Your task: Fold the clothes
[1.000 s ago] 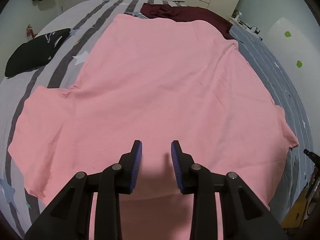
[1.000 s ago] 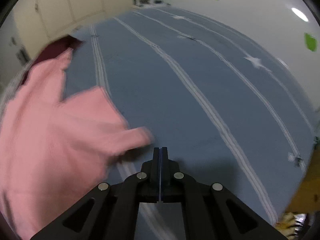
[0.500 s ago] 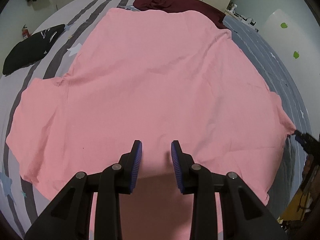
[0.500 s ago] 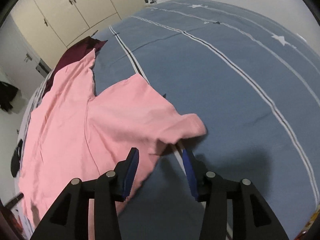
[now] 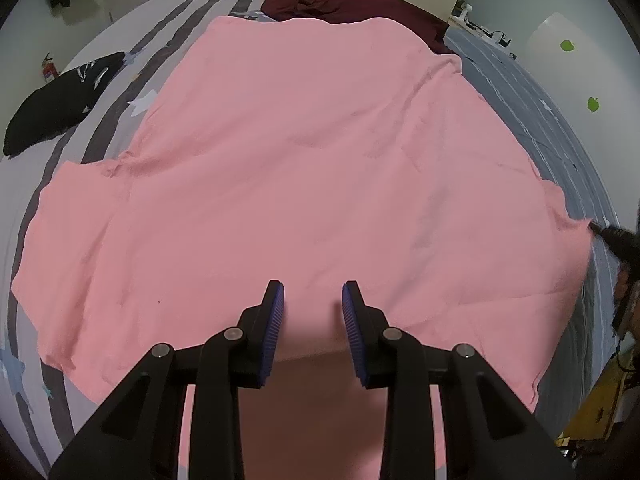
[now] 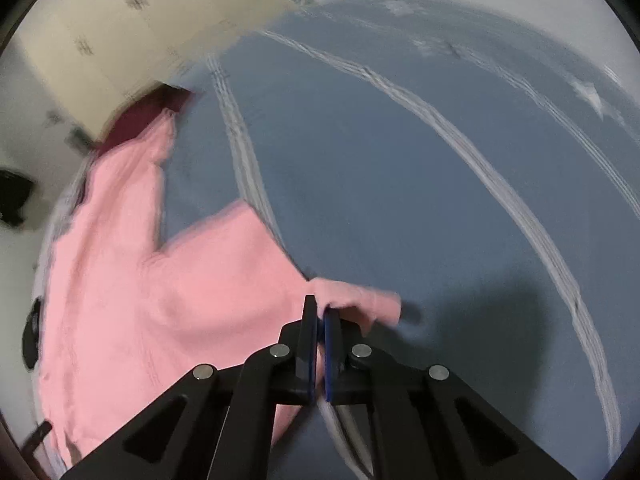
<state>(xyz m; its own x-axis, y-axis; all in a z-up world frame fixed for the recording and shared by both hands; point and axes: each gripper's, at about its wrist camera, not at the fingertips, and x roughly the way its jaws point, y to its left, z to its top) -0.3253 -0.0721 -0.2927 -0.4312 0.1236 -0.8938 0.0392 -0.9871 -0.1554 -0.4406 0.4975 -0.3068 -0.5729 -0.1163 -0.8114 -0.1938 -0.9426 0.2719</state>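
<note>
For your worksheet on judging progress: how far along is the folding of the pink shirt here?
Done: the pink shirt lies spread flat on the bed; no fold shows. In hand: the right gripper has pinched the sleeve tip, while the left gripper hovers open over the near edge. Left: every fold, likely starting with that sleeve. The maroon garment and black garment lie untouched.

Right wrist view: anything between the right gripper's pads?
Yes: the pink shirt's sleeve edge is pinched in the right gripper, shown in the right wrist view.
</note>
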